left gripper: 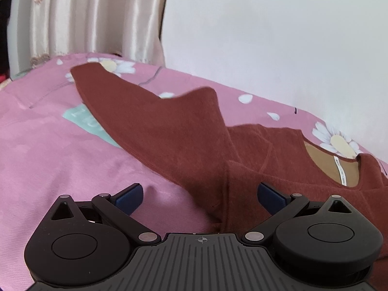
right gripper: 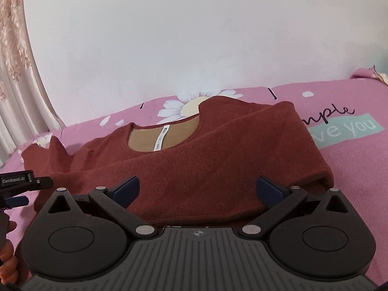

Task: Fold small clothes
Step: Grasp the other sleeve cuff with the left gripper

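A small rust-red top [right gripper: 194, 160] is lying on the bed [right gripper: 351, 169], over a pink sheet printed with daisies and lettering, close under a white wall [right gripper: 194, 36]; its neckline, with a tan lining and a white label [right gripper: 160, 140], is facing the wall. In the right wrist view one sleeve is already lying folded across the body of the garment; in the left wrist view the other sleeve [left gripper: 135, 111] is stretching out flat onto the sheet, pointing toward the curtain [left gripper: 84, 17]; so the folding seems to be at the sleeve stage, with one side done and one side waiting.

The left gripper [left gripper: 200, 197] is hovering low beside the garment's side seam, its jaws standing wide apart and holding nothing; the right gripper [right gripper: 197, 192] is hovering at the near hem, likewise spread wide and empty, with cloth lying between but not pinched.

The next move, as I judge it, is calling for the left gripper to reach out along the spread sleeve, close on its cuff or edge, and carry it over the body; the knit looks soft and thick, so a shallow pinch may be slipping off.
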A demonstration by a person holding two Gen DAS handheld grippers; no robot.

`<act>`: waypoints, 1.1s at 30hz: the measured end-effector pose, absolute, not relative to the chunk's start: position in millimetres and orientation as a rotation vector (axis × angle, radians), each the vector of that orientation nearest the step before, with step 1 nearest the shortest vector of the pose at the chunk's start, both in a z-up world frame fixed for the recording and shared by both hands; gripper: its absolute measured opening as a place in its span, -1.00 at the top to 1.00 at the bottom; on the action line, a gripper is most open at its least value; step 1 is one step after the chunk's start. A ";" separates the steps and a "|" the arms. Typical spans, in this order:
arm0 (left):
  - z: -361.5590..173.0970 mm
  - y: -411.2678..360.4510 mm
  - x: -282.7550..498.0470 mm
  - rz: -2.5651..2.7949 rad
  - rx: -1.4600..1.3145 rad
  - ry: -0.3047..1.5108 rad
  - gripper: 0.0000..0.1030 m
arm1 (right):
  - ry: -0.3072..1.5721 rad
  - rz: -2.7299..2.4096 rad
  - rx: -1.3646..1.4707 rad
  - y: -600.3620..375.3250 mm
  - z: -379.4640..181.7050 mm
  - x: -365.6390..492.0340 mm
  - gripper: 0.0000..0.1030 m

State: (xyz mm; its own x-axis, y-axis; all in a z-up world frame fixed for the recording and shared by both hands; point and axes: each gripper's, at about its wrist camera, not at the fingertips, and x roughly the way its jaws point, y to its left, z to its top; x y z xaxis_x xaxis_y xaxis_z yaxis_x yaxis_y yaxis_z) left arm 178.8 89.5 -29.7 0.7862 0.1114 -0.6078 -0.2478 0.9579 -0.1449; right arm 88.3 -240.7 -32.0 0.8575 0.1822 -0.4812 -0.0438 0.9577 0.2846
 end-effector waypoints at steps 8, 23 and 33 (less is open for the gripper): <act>-8.6 165.2 150.6 0.242 -0.351 0.624 -1.00 | 0.538 0.122 0.270 -241.1 -33.3 88.5 -0.99; -26.0 324.5 267.8 0.174 -0.759 0.704 -1.00 | 0.547 0.103 0.242 -236.5 -35.3 90.7 -0.99; -35.8 342.9 301.1 0.157 -0.907 0.621 -1.00 | 0.551 0.095 0.231 -234.2 -36.2 92.0 -0.99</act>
State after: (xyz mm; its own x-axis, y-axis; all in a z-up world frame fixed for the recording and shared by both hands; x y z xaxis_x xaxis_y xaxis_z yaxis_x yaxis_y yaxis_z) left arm 301.1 342.9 -35.8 0.8153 -0.1271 -0.5649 -0.3805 0.6178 -0.6881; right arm 92.0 -234.2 -36.2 0.8484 0.1510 -0.5074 -0.0275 0.9697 0.2426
